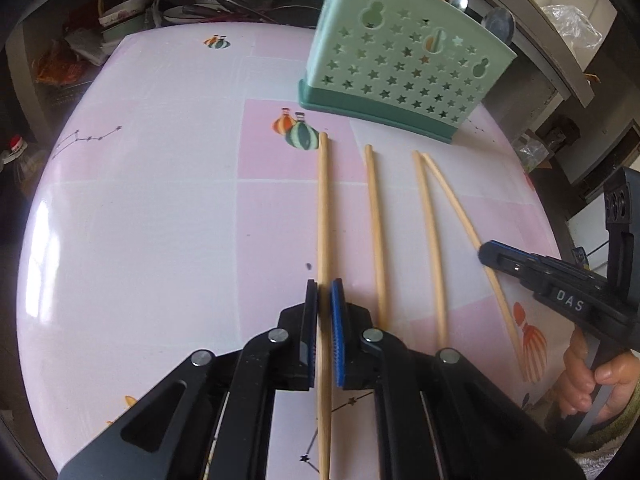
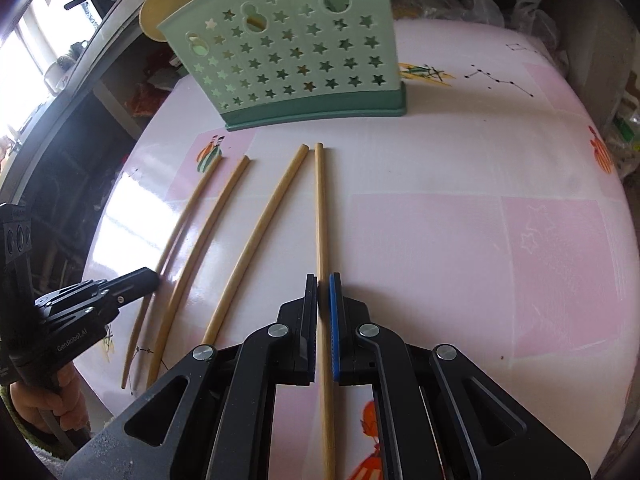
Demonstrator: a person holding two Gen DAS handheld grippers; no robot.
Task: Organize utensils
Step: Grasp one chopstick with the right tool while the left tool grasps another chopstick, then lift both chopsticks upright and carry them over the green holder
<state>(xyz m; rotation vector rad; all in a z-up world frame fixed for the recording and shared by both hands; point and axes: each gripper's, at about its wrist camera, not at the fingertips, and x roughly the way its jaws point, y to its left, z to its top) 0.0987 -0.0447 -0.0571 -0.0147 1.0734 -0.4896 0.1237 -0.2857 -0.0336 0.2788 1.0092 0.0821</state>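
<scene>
Several wooden chopsticks lie side by side on the pink tablecloth in front of a green star-punched utensil holder [image 1: 400, 64] [image 2: 288, 64]. My left gripper [image 1: 324, 292] is shut on the leftmost chopstick [image 1: 322, 208], its pads pressing the stick near its near half. My right gripper [image 2: 323, 284] is shut on the rightmost chopstick [image 2: 320, 208]. Each wrist view also shows the other gripper: the right gripper [image 1: 486, 254] at the right, the left gripper [image 2: 154, 276] at the left. Two free chopsticks [image 1: 375, 232] [image 1: 430, 240] lie between the held ones.
The holder stands upright at the far side with chopsticks and spoon handles [image 1: 460, 0] sticking out of it. A hand [image 1: 588, 380] grips the right tool's handle. Cluttered shelves [image 1: 120, 12] and plastic bags [image 2: 500, 4] surround the round table's edge [image 1: 36, 240].
</scene>
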